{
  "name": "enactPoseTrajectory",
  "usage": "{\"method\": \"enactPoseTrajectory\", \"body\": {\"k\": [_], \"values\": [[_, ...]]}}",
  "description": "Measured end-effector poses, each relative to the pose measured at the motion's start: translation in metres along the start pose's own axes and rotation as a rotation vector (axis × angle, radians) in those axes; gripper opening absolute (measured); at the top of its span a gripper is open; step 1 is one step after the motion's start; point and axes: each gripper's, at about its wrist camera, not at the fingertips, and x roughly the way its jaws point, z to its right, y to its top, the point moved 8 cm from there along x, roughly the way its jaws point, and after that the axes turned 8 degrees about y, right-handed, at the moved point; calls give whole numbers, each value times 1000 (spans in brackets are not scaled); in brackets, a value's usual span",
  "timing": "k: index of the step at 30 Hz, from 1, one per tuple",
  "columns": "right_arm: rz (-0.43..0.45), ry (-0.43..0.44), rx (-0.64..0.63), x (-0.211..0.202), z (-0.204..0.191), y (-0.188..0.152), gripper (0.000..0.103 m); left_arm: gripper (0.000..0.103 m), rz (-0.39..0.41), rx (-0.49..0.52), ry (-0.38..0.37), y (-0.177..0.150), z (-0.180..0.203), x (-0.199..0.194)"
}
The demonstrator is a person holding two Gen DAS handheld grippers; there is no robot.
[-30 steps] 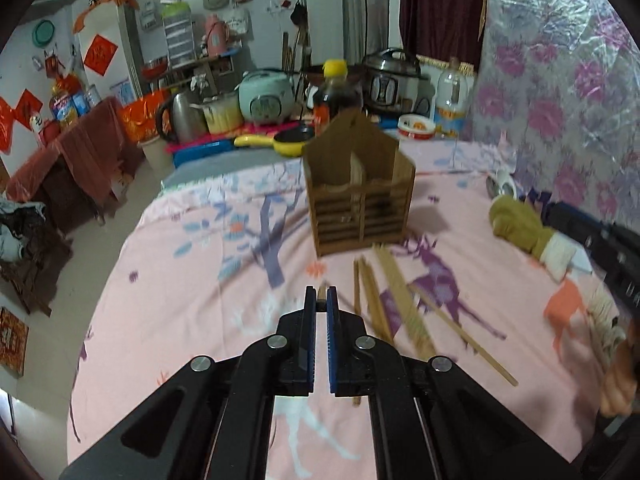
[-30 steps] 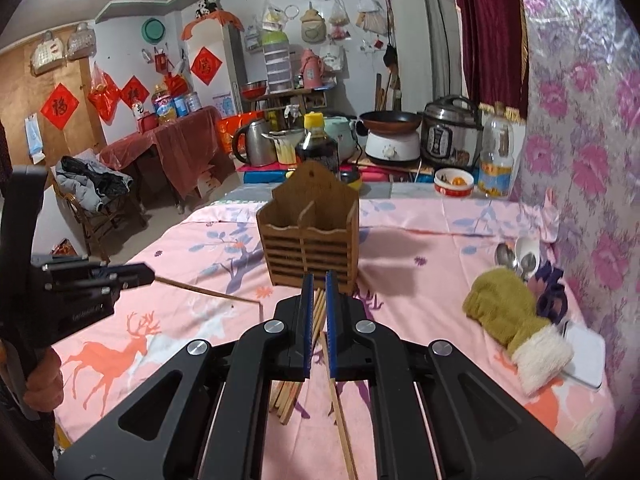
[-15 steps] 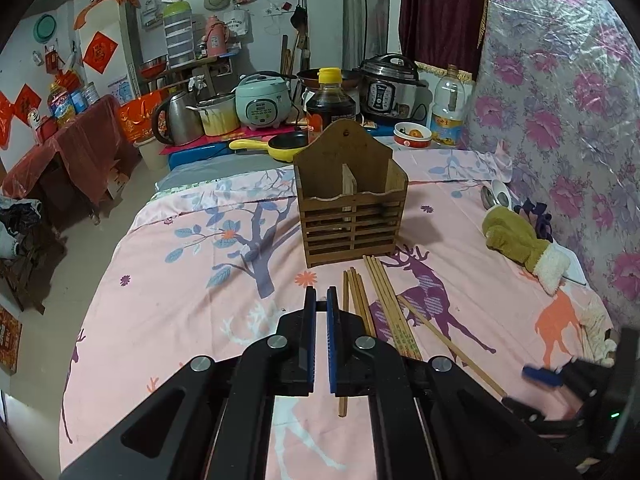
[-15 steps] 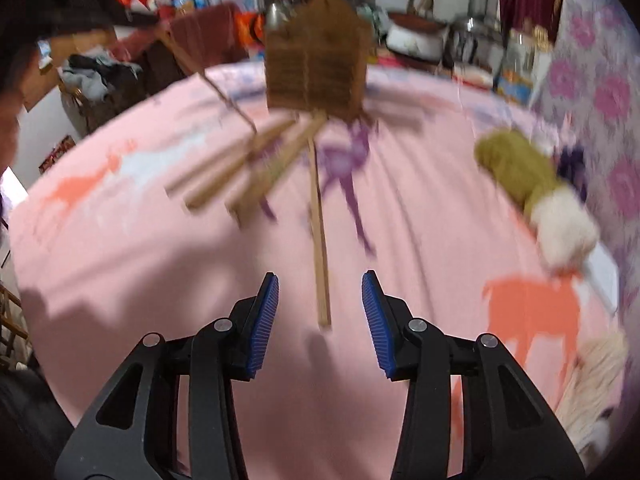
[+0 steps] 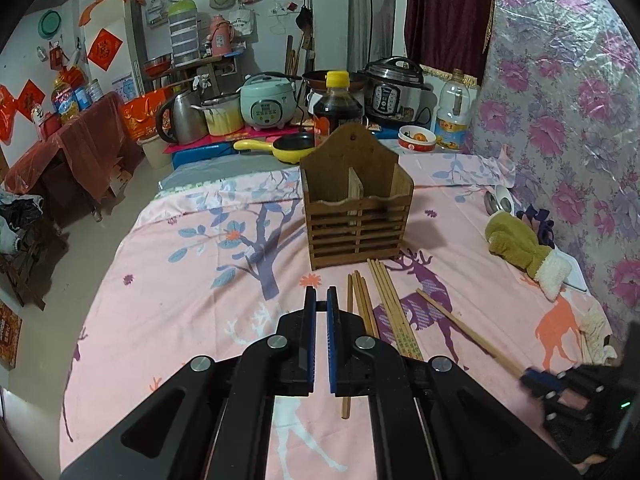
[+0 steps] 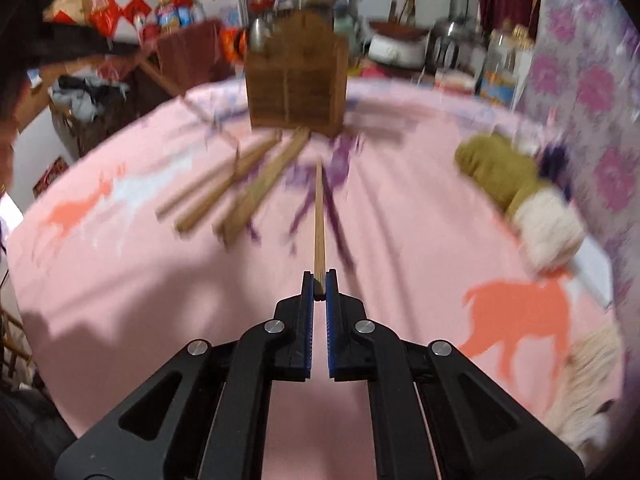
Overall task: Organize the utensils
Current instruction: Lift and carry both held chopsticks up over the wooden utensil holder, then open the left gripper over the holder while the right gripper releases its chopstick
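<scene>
Between right gripper point(image 6: 319, 280) pads, chopstick point(image 6: 319, 216) end

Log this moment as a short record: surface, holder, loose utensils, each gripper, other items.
surface: pink printed cloth
holder: wooden utensil holder, upright, two compartments, nothing visible inside
loose utensils: chopsticks lying flat in front of the holder
left gripper: shut, holding nothing
right gripper: shut on the near end of a single chopstick
other items: olive mitten at the right edge
</scene>
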Motion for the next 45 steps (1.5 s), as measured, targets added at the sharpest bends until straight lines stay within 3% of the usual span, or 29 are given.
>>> {"method": "enactPoseTrajectory", "body": {"k": [9,19,28,33,37,39,41,43,45], "values": [[187,17,-46,-61,-18,102,7,5,58,29,6,36,13,-22],[231,36,-40,-48,-29,181,6,5,139,31,-4,94,28,-37],[356,-15,9,-53,-19,281,7,5,270,-34,13,180,24,-43],[348,-20,59,-18,0,305,7,5,283,-82,25,206,20,-6],[273,-11,98,34,17,298,8,6,180,-103,19,188,17,56],[222,-11,113,59,24,288,12,18,133,-112,31,173,9,77],[211,0,128,62,28,281,13,44,114,-124,42,159,1,85],[241,12,133,47,27,278,17,52,126,-139,58,151,-10,81],[275,15,132,30,25,275,31,65,145,-163,65,145,-22,70]]}}
